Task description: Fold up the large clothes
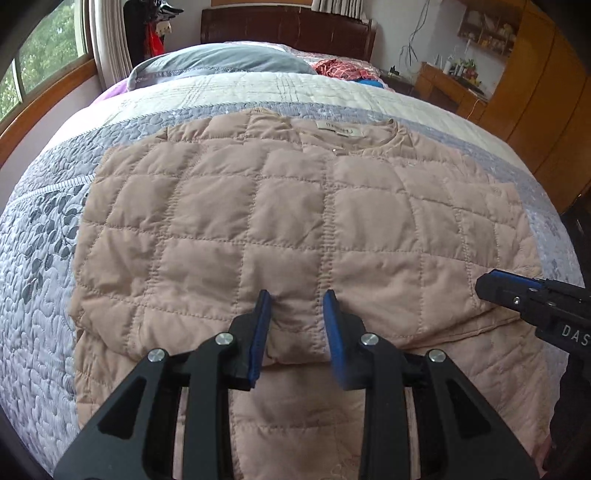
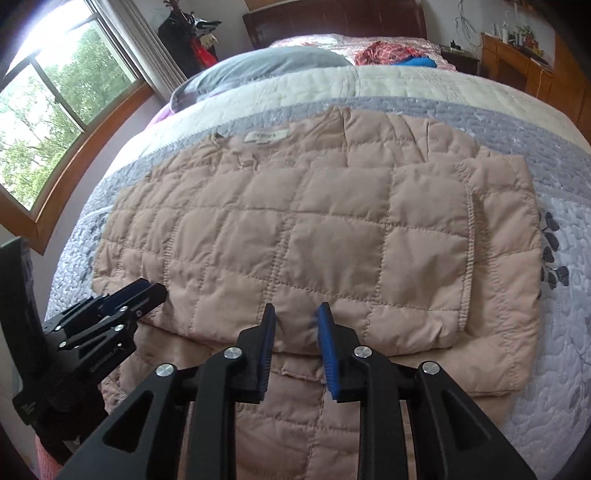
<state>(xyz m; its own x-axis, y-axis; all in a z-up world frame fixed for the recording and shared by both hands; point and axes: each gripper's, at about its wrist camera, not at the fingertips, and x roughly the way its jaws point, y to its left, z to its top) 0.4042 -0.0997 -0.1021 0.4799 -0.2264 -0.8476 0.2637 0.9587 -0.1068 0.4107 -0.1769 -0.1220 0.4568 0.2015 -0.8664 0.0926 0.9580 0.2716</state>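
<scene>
Quilted grey-and-cream bedspread (image 1: pixel 44 258) covers the bed, and the beige padded jacket (image 1: pixel 258 229) lies flat at the centre of both views, its upper part folded down over the lower, label toward the top. At the frame's top stand a dark wooden headboard (image 1: pixel 288 26), a grey pillow (image 1: pixel 221 61) and a red checked cloth (image 1: pixel 340 66). A wood-framed window (image 2: pixel 66 96) fills the upper left; a wooden desk (image 1: pixel 447 88) and wardrobe (image 1: pixel 546 92) sit upper right. The left gripper (image 1: pixel 297 299) hangs over the fold edge, fingers parted and empty. The right gripper (image 2: pixel 297 312) does likewise, its fingers apart, nothing between them.
</scene>
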